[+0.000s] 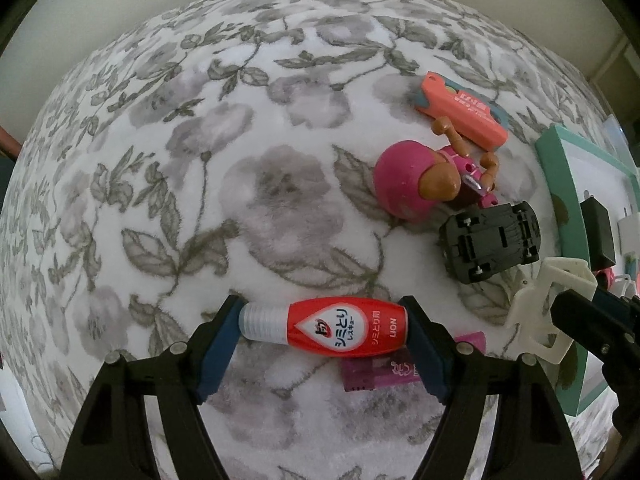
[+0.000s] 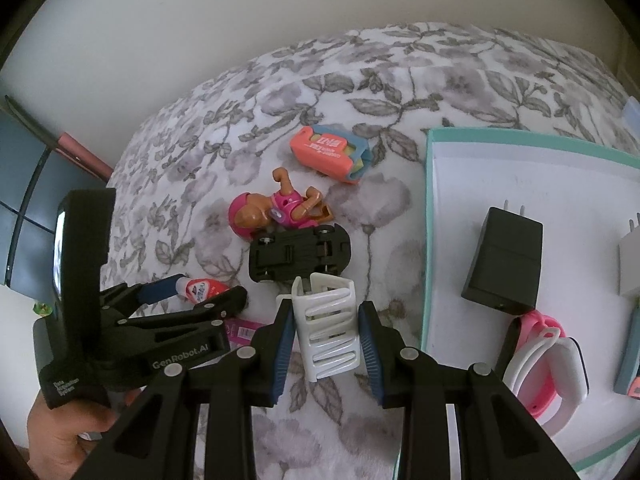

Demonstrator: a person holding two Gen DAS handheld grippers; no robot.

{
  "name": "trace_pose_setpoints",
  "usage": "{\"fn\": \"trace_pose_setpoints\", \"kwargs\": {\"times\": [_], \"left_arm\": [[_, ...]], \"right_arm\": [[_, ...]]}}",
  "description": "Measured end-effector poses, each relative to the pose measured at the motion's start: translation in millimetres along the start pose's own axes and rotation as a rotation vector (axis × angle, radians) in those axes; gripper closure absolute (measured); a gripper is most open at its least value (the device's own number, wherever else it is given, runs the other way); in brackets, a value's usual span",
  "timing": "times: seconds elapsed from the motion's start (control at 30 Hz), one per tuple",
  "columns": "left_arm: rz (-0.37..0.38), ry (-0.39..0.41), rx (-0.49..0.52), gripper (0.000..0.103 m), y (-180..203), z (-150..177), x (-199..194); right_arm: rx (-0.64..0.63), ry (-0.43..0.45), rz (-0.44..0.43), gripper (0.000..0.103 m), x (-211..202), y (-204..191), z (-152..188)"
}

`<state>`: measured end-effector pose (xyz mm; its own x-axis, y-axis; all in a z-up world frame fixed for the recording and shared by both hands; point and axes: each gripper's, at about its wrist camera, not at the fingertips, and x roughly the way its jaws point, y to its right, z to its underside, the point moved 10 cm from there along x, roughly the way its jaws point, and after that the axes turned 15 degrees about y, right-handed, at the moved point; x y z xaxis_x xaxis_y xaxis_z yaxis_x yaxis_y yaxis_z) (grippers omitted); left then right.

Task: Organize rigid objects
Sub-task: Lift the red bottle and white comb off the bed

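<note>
Red stain-remover bottle [image 1: 326, 326] lies crosswise between left gripper [image 1: 324, 344] pads — touching both.

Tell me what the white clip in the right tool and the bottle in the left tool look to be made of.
White hair clip: looks like hard moulded plastic, slightly pearly; thin slotted ribs hold their shape between the right tool's pads. Red-and-white bottle: probably plastic with a glossy printed sleeve, judging by the sheen and the ridged, translucent white cap; the left tool spans it end to end. Neither material is certain from looks alone.

One stain-remover bottle [image 1: 326, 326], one toy car [image 1: 490, 242], one figurine [image 1: 424, 184], two chargers [image 2: 504, 260].
</note>
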<state>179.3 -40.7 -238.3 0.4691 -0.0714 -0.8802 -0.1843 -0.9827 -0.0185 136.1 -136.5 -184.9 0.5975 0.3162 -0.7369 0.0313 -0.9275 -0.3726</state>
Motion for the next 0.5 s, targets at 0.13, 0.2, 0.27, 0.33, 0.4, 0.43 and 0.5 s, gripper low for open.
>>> {"fn": "trace_pose_setpoints", "kwargs": {"times": [0.13,0.2,0.27,0.33,0.4,0.43,0.5], "left_arm": [[0.016,0.019,-0.024,0.024,-14,-2,-10],[0.013,0.039,-0.028,0.024,-16,-7,-16],[0.014,0.055,-0.033,0.024,-15,-9,-25],[0.031,0.072,-0.051,0.024,-15,-14,-32],[0.044,0.089,-0.064,0.024,-15,-19,-41],[0.044,0.101,-0.063,0.024,-15,-22,-46],[0.041,0.127,-0.062,0.024,-16,-29,-56]], "right_arm": [[-0.001,0.004,-0.008,0.069,-3,-1,-1],[-0.002,0.009,-0.011,0.069,-5,-1,-3],[-0.003,0.017,-0.015,0.069,-8,-2,-5],[-0.005,0.028,-0.019,0.069,-12,-3,-7],[-0.006,0.04,-0.023,0.069,-17,-3,-11],[-0.005,0.046,-0.025,0.069,-19,-3,-12],[-0.002,0.062,-0.03,0.069,-25,-4,-17]]}}
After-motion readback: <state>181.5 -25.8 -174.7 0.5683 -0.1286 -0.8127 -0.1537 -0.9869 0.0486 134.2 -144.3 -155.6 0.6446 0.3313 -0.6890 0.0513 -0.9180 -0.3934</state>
